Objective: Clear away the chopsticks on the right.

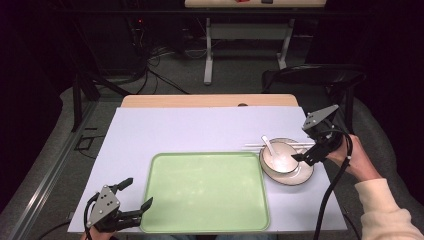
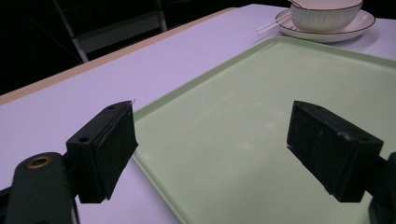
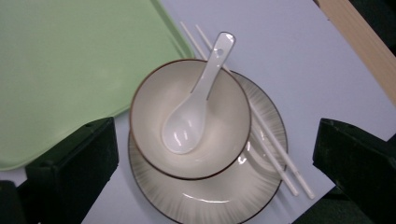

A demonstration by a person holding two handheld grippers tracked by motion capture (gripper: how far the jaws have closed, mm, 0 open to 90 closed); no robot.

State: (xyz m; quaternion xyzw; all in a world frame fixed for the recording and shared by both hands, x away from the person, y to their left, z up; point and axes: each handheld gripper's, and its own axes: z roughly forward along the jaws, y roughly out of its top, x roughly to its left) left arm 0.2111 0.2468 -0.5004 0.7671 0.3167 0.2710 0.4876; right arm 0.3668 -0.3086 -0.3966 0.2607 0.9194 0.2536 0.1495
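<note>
Overhead, right gripper (image 1: 298, 159) hovers open above bowl (image 1: 278, 157).

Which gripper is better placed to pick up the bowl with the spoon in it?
Right. The right gripper hovers open at the bowl, with the bowl and spoon between its fingers. The left gripper sits at the tray's near-left corner, far away.

Tabletop (image 1: 210, 101) of pale wood, nearly all covered by a light lilac sheet (image 1: 190, 130). Green tray (image 1: 205, 192) lies flat on the sheet, toward the near edge. Just right of the tray: a plate (image 1: 300, 177) carrying a bowl, close to the tray's rim but apart from it. White chopsticks (image 1: 255, 146) lie beyond the tray's far right corner, their right ends resting across the plate.
</note>
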